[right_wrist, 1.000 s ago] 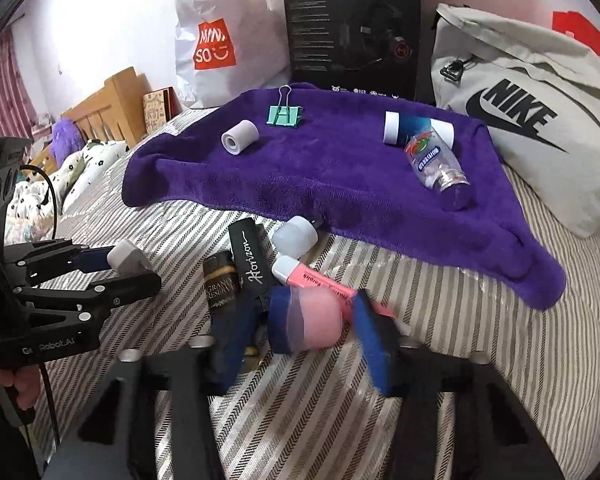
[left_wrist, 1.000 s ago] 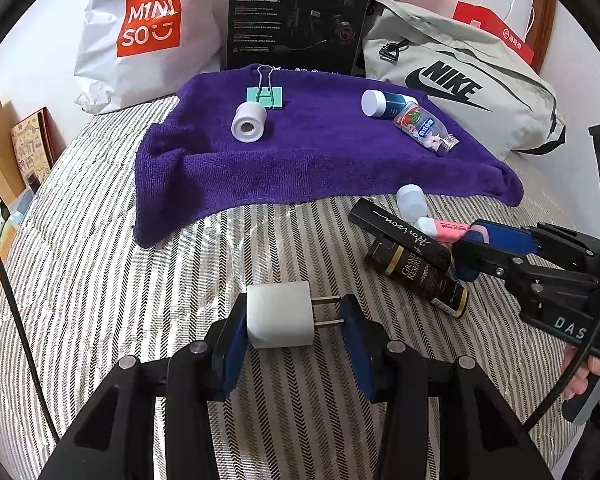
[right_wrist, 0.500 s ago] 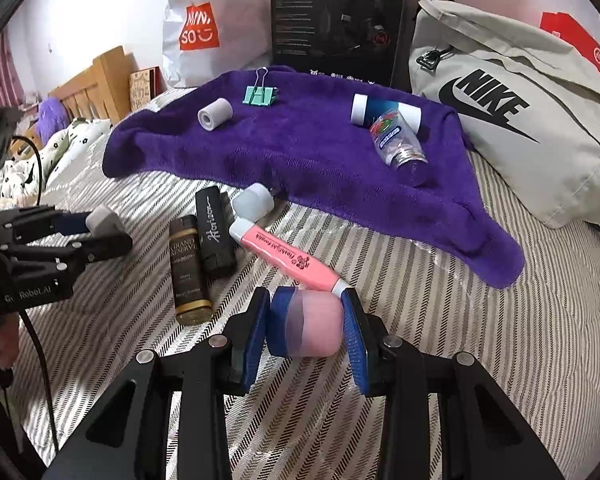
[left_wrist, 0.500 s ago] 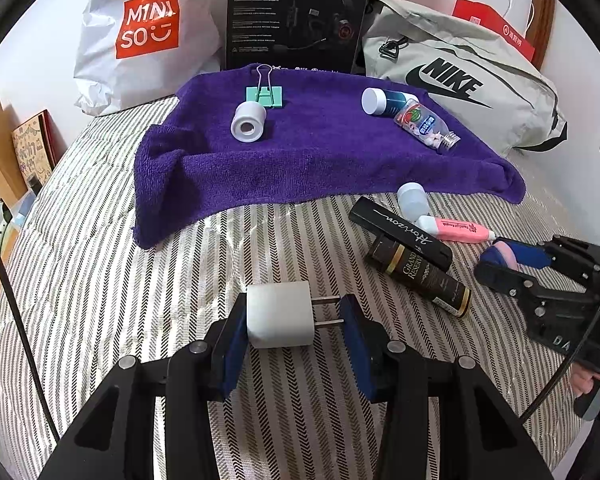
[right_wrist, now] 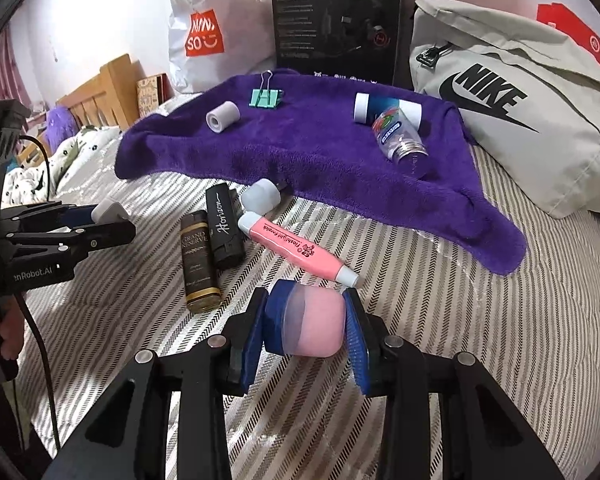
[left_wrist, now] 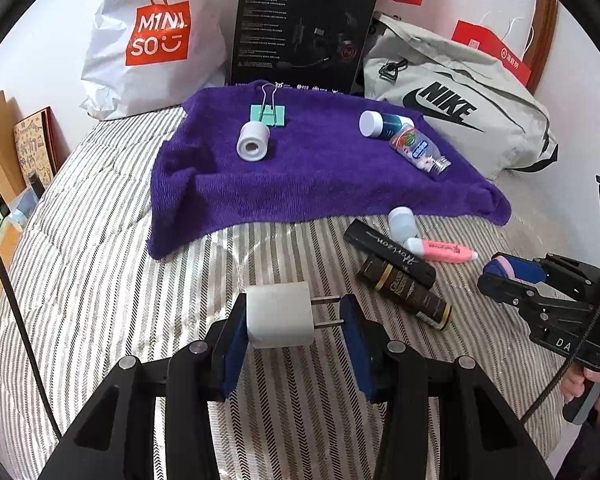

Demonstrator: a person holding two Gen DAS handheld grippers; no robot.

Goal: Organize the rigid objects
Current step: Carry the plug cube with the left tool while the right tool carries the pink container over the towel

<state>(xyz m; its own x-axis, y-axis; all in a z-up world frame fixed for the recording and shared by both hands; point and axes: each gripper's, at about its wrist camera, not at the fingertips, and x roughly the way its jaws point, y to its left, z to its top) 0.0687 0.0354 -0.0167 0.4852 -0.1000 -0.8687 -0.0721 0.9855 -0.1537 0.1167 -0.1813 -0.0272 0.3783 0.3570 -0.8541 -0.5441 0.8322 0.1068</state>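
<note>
Now the left gripper (left_wrist: pixel 296 318) squeezes the white plug (left_wrist: pixel 279 315) above the striped bed (left_wrist: pixel 100 280), prongs pointing sideways at its right pad, while the right gripper (right_wrist: pixel 305 326) pinches the pink-and-blue cap (right_wrist: pixel 308 324), lying sideways.

A white plug adapter (left_wrist: pixel 279 317) is showing between blue pads (left_wrist: pixel 233 354), and a pink-and-blue capsule (right_wrist: pixel 309 325) is sitting near right. A purple towel (left_wrist: pixel 320 172) is lying far on grey-and-white striped bedding (left_wrist: pixel 100 264), carrying a teal binder clip (left_wrist: pixel 268 115) and white roll (left_wrist: pixel 253 141). A pink highlighter (right_wrist: pixel 296 250) is lying beside a black tube (right_wrist: pixel 223 227) and a brown-and-gold bottle (right_wrist: pixel 198 266).
</note>
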